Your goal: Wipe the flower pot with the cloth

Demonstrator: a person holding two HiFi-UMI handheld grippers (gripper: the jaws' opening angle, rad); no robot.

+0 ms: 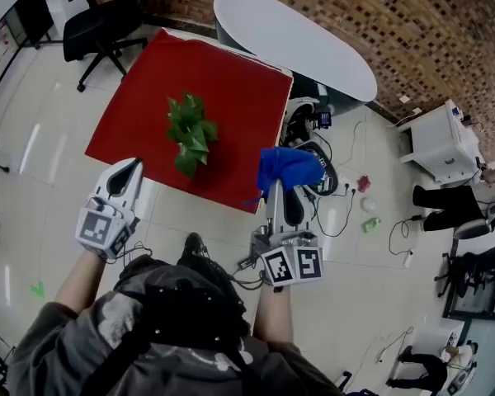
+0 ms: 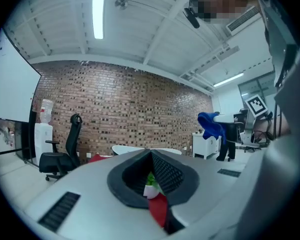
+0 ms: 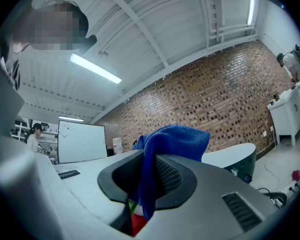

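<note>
Blue cloth (image 1: 289, 168): soft, light, limp; bunched and pinched in right tool (image 1: 274, 190), above near right edge of red surface (image 1: 239, 81) | left tool (image 1: 134, 166): jaws together, empty | flower pot (image 2: 150, 191): mid-surface, upright, long axis vertical, hidden under leaves (image 1: 190, 134) from above; judged light, tippable; steady at rim.

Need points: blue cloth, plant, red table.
blue cloth (image 1: 289, 168): head view, middle of the bunched fabric.
plant (image 1: 190, 130): head view, centre of the leaves.
red table (image 1: 235, 77): head view, bare red top beyond the plant.
</note>
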